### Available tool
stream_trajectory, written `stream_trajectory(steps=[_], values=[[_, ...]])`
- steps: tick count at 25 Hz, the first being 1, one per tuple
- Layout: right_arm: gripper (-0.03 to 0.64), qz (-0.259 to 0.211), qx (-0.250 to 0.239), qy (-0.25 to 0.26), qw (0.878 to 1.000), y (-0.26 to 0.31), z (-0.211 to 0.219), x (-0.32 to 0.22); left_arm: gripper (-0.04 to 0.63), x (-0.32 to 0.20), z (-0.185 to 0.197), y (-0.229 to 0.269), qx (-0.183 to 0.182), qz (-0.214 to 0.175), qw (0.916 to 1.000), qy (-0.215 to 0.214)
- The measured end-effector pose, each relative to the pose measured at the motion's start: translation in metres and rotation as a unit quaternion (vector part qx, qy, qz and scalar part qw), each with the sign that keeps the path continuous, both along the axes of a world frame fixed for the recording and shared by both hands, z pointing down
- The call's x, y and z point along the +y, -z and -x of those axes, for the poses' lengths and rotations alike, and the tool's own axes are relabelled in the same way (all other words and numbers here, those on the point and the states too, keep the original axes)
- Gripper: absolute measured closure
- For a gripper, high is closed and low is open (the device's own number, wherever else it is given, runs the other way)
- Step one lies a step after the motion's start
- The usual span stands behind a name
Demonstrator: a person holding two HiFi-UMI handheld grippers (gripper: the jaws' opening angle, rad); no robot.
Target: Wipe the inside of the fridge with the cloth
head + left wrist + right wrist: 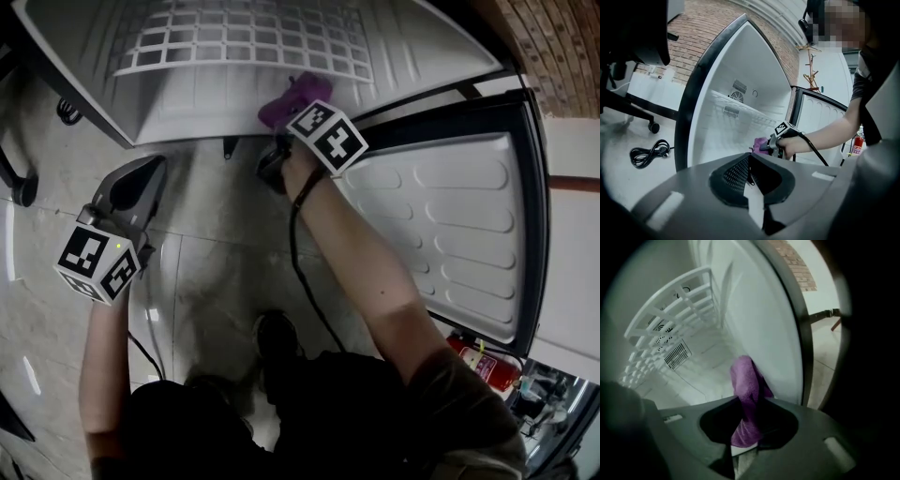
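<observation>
The soft, light cloth [747, 380] sits mid-frame, and the right gripper [746, 434] fingers pinch its bunched end. The left gripper [751, 187] fingers are closed and empty.

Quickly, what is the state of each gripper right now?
Left gripper: closed, holding nothing.
Right gripper: closed on the purple cloth.

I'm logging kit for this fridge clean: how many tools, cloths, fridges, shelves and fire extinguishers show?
Tools: 2, left tool and right tool
purple cloth: 1
fridge: 1
wire shelf: 1
fire extinguisher: 1
Total: 6
</observation>
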State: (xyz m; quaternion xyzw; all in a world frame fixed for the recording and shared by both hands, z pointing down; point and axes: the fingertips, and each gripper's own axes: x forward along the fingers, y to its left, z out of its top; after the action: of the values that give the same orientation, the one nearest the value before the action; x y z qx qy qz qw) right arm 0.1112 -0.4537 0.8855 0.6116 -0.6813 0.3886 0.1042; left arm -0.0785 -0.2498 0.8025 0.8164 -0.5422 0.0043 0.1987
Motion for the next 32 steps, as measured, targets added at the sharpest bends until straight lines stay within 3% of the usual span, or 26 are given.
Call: stream_trajectory(steps=[9,14,21,26,32], values=[[0.538,-0.002,-0.012,0.024,1.0,-0.014,0.011,0.029,0.577,0.005,0.013,-0.002,0.007,0.003,0.9998,0.021],[0.538,0.024,-0.032,0.031,0.999,-0.007,0.018,0.043,0.577,0.01,0.016,0.009,-0.002,-0.01,0.9998,0.015],[0.538,0.059,-0.005,0.103,0.993,0.045,0.035,0.097,0.578,0.034,0.032,0.08,-0.024,0.007,0.9988,0.043],[0.538,0.089,0.019,0.171,0.981,0.105,0.044,0.145,0.578,0.054,0.027,0.153,-0.022,0.024,0.9979,0.056],[0.538,0.124,0.018,0.203,0.971,0.192,0.037,0.188,0.578,0.073,0.017,0.246,-0.014,0.05,0.9957,0.076]])
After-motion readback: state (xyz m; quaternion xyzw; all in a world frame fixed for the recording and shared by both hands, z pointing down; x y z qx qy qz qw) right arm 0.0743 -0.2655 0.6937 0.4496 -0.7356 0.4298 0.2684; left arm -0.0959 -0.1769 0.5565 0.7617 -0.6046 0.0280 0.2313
